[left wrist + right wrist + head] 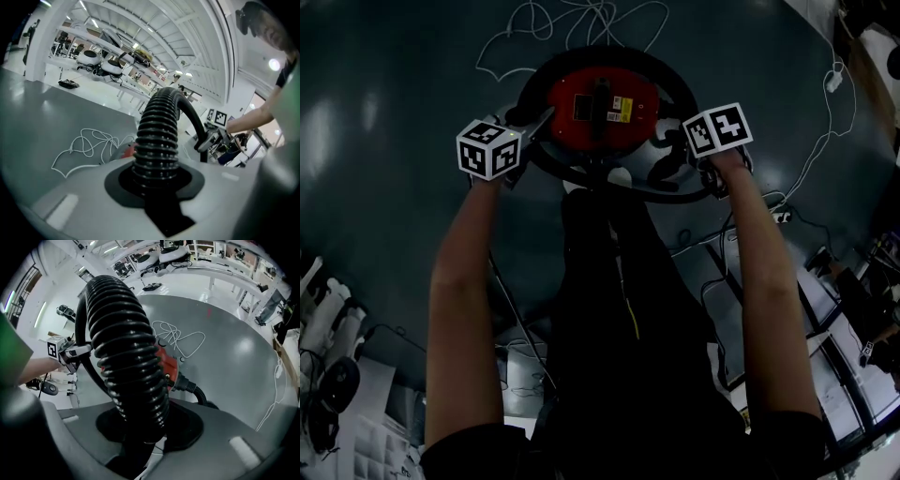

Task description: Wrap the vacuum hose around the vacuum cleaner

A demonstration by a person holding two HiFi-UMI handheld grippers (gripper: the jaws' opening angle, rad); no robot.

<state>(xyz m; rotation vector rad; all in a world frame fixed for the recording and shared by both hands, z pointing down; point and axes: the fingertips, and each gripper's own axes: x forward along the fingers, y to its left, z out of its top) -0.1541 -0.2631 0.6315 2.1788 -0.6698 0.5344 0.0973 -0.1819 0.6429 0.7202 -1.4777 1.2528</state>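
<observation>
Head view: the vacuum [600,111] sits red-topped on a grey round surface [412,84], and the black hose [675,89] already lies in a loop around its body. The left tongs [154,186] are clamped on the hose at the vacuum's left side. The right tongs [140,432] are clamped on it at the right side, near the person. In both gripper views the ribbed hose is seated between the dark pads, with the jaws closed against it.

Risks, as judged from this position:

1. Spring-back. The hose is stiff and ribbed. If either grip loosens before the loop is seated, the coil will likely open and drop away from the body.
2. Slip in the grip. The ribs give the pads an uneven hold, so a sideways pull could let the hose slide through the tongs.
3. Vacuum shifting. Both tongs pull on one loop around a light body. An uneven pull could drag or tip the vacuum.
4. Strain at the fitting [185,382]. Tightening the loop too far could kink the hose where it joins the red body.
5. Snagging. A loose white cable [581,21] lies just beyond the vacuum, and a wide sweep of the hose could catch it.
</observation>
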